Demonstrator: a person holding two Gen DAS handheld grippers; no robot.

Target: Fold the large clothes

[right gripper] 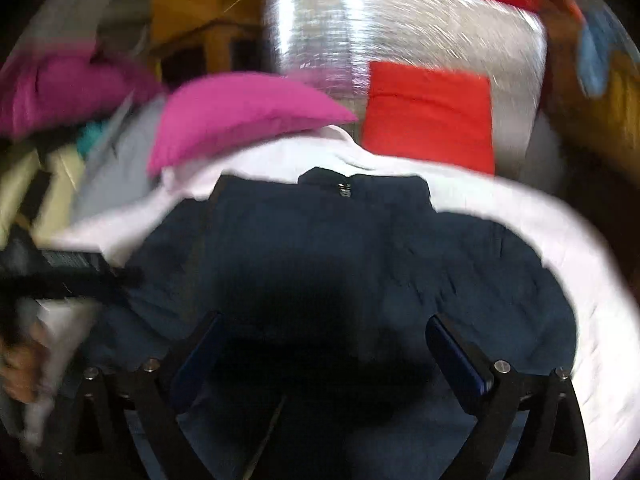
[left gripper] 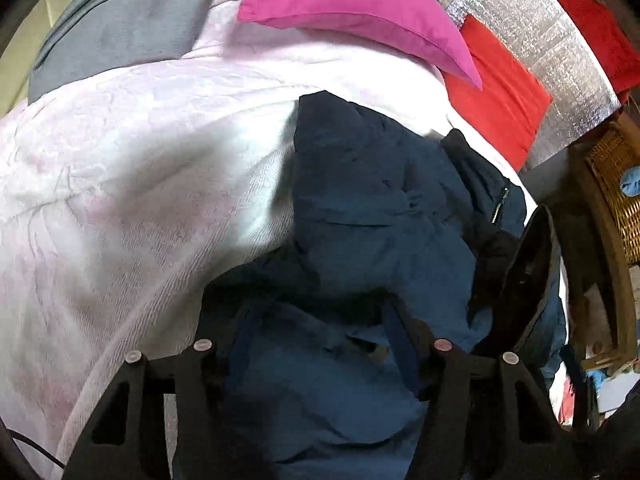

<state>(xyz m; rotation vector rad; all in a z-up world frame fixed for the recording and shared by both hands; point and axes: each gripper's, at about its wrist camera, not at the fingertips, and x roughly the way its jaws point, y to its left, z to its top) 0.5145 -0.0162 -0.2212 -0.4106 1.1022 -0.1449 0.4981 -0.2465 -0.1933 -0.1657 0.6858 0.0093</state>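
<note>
Your right-wrist view is motion-blurred, so seams and small parts of the navy jacket (right gripper: pixel 360 248) are hard to make out there; only a zip pull at its far edge shows. The jacket lies on the pale pink blanket (left gripper: pixel 140 168), bunched in the left-wrist view and spread flatter in the right. Your left gripper (left gripper: pixel 316 308) has its fingers spread, with jacket cloth lying between them; the fingertips are lost in shadow, so contact cannot be judged. Your right gripper (right gripper: pixel 324 328) is also spread wide above the jacket, a dark shadow hiding the cloth beneath. Beyond the jacket, a magenta pillow (left gripper: pixel 352 4) and a red cushion (left gripper: pixel 496 92) border the blanket's far edge. Bare blanket lies left of the jacket.
</note>
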